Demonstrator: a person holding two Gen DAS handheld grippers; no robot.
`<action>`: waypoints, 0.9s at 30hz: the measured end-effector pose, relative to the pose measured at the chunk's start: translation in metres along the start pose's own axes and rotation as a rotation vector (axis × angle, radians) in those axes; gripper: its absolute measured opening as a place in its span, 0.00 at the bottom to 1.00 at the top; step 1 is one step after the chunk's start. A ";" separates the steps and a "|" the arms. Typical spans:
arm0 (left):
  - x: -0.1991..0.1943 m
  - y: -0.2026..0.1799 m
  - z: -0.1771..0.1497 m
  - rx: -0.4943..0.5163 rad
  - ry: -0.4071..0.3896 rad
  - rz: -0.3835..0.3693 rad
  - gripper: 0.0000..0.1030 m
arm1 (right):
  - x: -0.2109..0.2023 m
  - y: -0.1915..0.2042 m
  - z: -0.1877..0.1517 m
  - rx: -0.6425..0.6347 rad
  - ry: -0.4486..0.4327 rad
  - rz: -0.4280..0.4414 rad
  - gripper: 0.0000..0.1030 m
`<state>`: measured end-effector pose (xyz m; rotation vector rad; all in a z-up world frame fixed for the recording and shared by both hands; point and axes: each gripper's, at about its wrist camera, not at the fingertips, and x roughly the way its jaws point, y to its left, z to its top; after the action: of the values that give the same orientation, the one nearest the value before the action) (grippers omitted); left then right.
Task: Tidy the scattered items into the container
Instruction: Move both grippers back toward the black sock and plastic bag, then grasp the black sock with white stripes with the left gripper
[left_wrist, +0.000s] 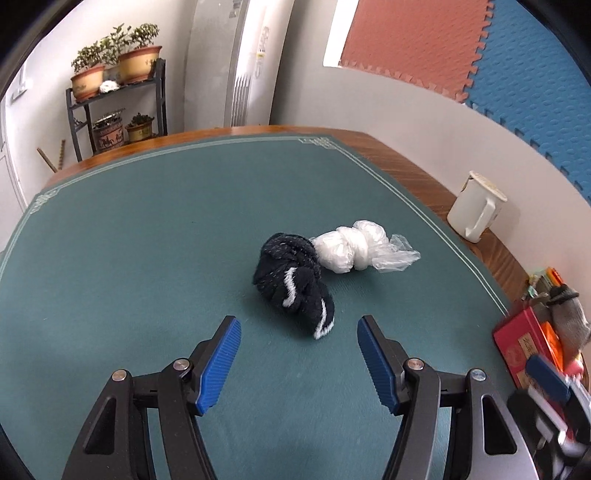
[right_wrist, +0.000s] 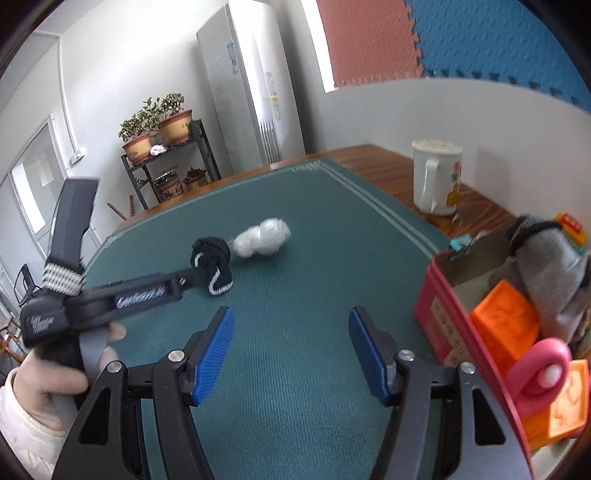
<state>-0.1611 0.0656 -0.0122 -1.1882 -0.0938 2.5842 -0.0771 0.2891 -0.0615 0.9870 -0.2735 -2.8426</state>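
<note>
A: Where do the loose things lie now?

B: Two lie mid-worktop on the green mat (left_wrist: 129, 240). In the left wrist view the rolled black sock (left_wrist: 295, 280), fuzzy knit with white stripes, sits at about twelve o'clock from the left tongs (left_wrist: 299, 354). A knotted clear plastic bag (left_wrist: 354, 249), crinkly and bunched into white lumps, touches it at its two o'clock.

A: And the container?

B: The red tin box (right_wrist: 439, 325) stands at three o'clock of the right tongs (right_wrist: 291, 350), at the mat's right edge. It already holds a grey sock bundle (right_wrist: 550, 273) bound by a dark band, orange embossed blocks (right_wrist: 506, 325) and a pink plastic ring toy (right_wrist: 543, 373). So some items are in, and the black sock and bag are out.

A: How are the tongs set?

B: Both pairs are spread wide and hold nothing; the blue ribbed pads (left_wrist: 218, 365) face each other across bare mat. The left pair points straight at the black sock, which I judge suits a pinch on that soft roll. In the right wrist view a gloved hand (right_wrist: 48, 384) grips the left tool's handle at nine o'clock.

A: Anything nearby to mind?

B: A white mug (right_wrist: 436, 177) with a flower print stands on the wooden edge at one o'clock, well apart from both items. The bag is slick and light, so I expect it could slip from the pads.
</note>
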 end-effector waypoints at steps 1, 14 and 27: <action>0.006 -0.002 0.003 -0.001 0.007 0.001 0.65 | 0.001 -0.001 -0.001 0.007 0.008 0.004 0.66; 0.061 -0.002 0.020 -0.032 0.040 0.080 0.65 | 0.003 -0.001 -0.006 0.012 0.029 0.026 0.66; 0.053 0.007 0.011 -0.031 0.018 0.081 0.47 | 0.012 0.001 -0.010 -0.012 0.045 -0.020 0.66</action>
<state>-0.2040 0.0754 -0.0450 -1.2512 -0.0837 2.6505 -0.0800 0.2850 -0.0758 1.0553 -0.2430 -2.8322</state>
